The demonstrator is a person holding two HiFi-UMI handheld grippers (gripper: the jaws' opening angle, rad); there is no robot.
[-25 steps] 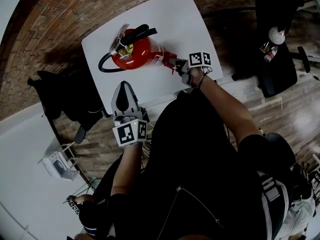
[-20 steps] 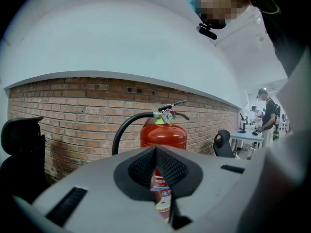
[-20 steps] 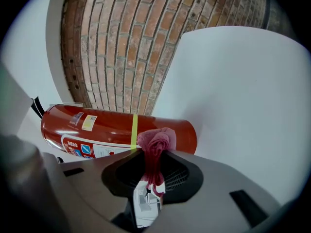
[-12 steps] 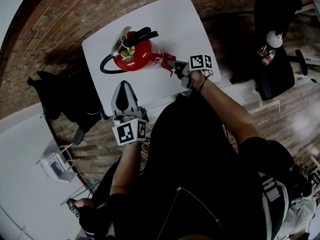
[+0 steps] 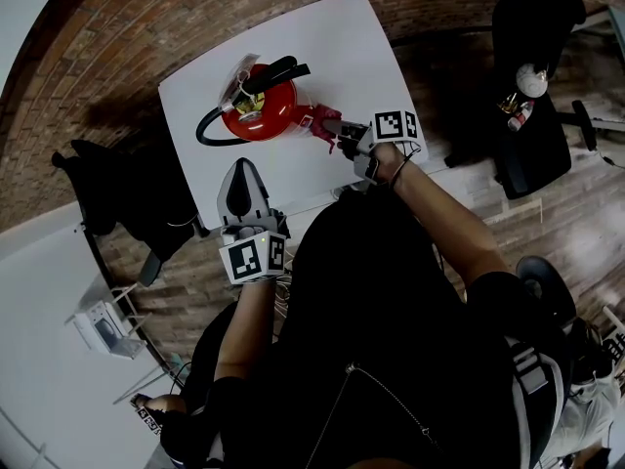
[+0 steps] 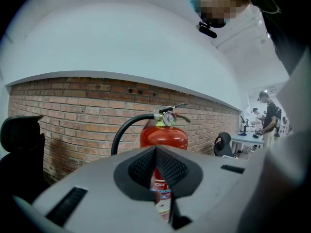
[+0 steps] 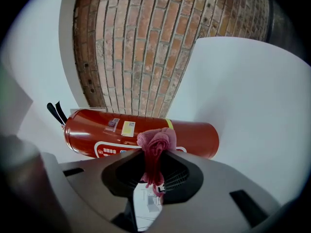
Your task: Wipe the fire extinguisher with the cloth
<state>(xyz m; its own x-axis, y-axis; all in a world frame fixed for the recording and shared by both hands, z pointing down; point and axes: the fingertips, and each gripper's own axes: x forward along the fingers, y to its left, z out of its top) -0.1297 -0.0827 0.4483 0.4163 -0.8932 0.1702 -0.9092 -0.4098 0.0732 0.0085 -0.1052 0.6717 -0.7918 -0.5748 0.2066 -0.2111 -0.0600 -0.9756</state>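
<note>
White table (image 5: 342,47); right gripper (image 5: 333,128) outstretched, cloth (image 5: 317,122) at extinguisher (image 5: 262,112)

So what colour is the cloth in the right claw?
The crumpled cloth is pinkish red, clearest in the right gripper view.

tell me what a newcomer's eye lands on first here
The red fire extinguisher standing upright on the white table grabs the eye first. Next comes the pink cloth pinched in the jaws of the right gripper at its side, while the left gripper, jaws together, hangs at the table's near edge.
</note>
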